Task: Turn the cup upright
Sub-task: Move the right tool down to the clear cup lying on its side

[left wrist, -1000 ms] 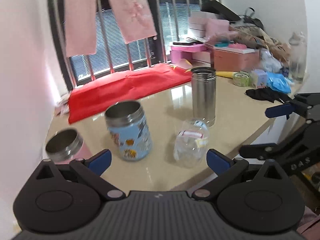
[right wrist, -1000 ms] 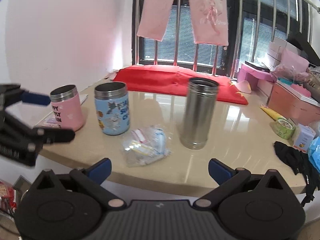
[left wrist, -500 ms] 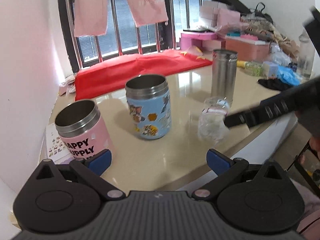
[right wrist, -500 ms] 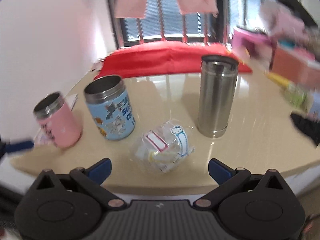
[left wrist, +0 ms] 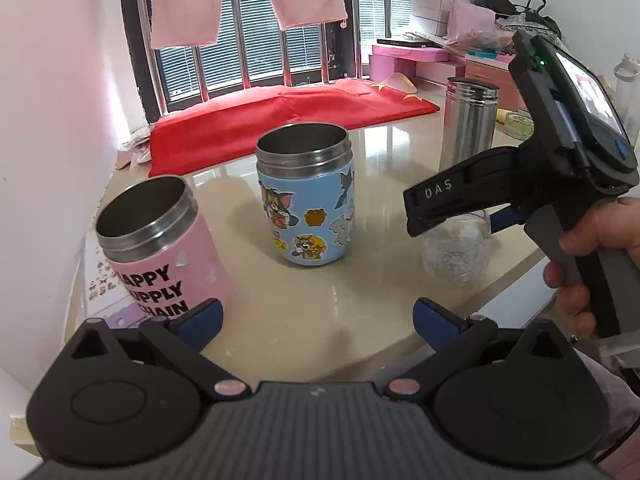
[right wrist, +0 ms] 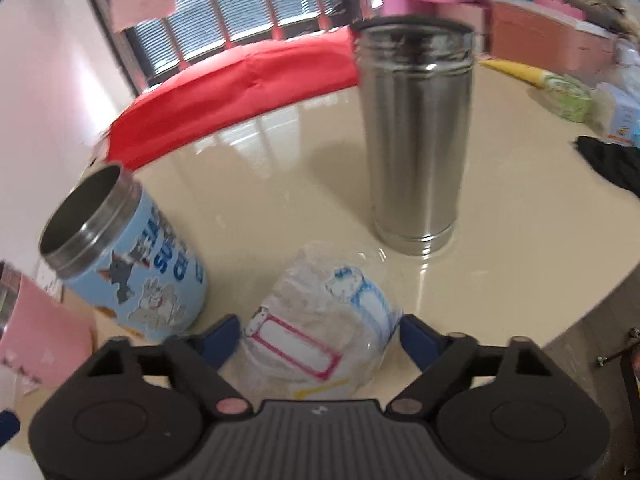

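- The right gripper [right wrist: 320, 334] has its jaws spread wide, one blue fingertip [right wrist: 222, 338] on each side of the clear plastic cup [right wrist: 320, 320]; whether the pads touch the plastic cannot be told from the blurred right wrist view.
- The clear plastic cup lies on its side on the beige table [right wrist: 280, 184], close to the near edge, with a pink-bordered label and blue print on its wall.
- From the left wrist view, the right gripper's black arm marked DAS crosses over the cup [left wrist: 456, 250], and the person's right hand [left wrist: 592, 256] grips the handle.
- The left gripper [left wrist: 316, 316] is released, jaws wide apart and empty, hanging over the table's near edge, well apart from the cup.
- Count of vessels on the table: four.
- One blue cartoon tumbler [right wrist: 132, 264], upright, just left of the cup.
- One pink tumbler [left wrist: 160, 252], upright, farther left.
- One tall steel flask [right wrist: 416, 136], upright, behind the cup.
- One red cloth [left wrist: 288, 116] lies along the far side by the window.
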